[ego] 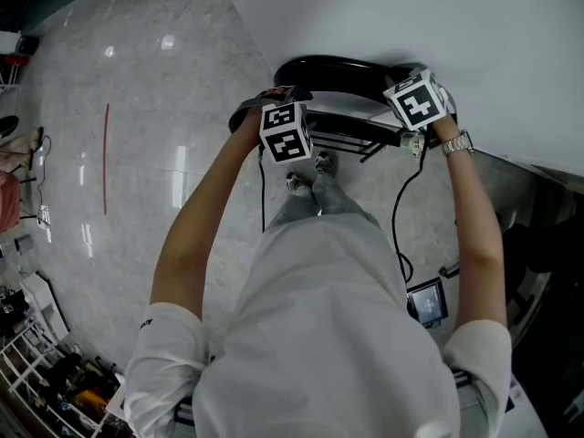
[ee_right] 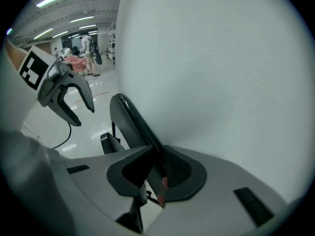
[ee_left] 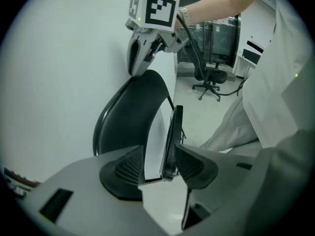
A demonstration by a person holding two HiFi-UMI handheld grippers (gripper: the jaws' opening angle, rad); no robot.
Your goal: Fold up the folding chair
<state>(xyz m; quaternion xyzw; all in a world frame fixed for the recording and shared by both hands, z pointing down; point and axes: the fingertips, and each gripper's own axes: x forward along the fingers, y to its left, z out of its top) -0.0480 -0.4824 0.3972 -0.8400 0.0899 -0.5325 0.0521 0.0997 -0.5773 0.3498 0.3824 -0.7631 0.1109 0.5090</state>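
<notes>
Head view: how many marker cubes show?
2. One marker cube on the left gripper, at the folding chair's left side; the other on the right gripper, at the chair's right side by the white wall. No others visible.

Wears white short-sleeved shirt (ego: 319, 336), grey trousers (ego: 319, 210), metal watch (ego: 456, 142). Has grey left claw (ee_left: 160, 163) and right claw (ee_right: 152, 173) with dark ribbed pads (ee_left: 129, 168), black-and-white marker cubes (ego: 286, 132), black cable (ego: 399, 208).

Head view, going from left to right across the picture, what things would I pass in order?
red floor line → left gripper → right gripper → wristwatch. The folding chair spans both grippers, so it is left out.
</notes>
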